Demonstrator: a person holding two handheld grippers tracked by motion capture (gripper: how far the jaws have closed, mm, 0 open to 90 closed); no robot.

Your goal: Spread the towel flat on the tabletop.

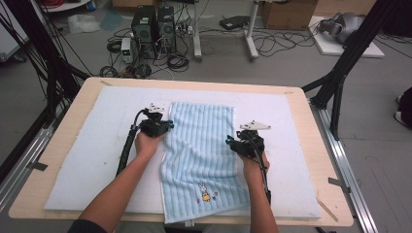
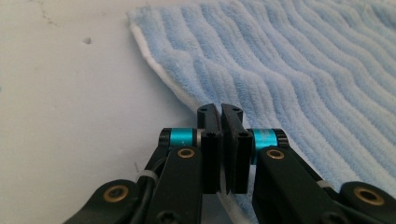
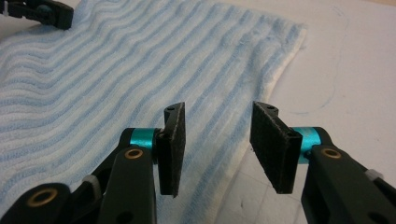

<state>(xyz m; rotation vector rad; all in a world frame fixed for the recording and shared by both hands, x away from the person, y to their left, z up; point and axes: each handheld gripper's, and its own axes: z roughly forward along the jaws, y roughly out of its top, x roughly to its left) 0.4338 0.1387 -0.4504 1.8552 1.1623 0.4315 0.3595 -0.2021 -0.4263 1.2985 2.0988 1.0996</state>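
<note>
There is one light blue striped towel (image 1: 199,150) on one white mat (image 1: 87,160), which covers one wooden table (image 1: 58,145). Two hands hold two grippers: the left gripper (image 1: 167,127) at 9 o'clock of the towel, the right gripper (image 1: 231,142) at 3 o'clock.

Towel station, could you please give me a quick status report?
Left gripper shut on towel edge. Right gripper open over opposite edge. Nothing in the way.

The towel (image 1: 199,160)'s near edge overhangs the table (image 1: 58,141), hidden.
</note>
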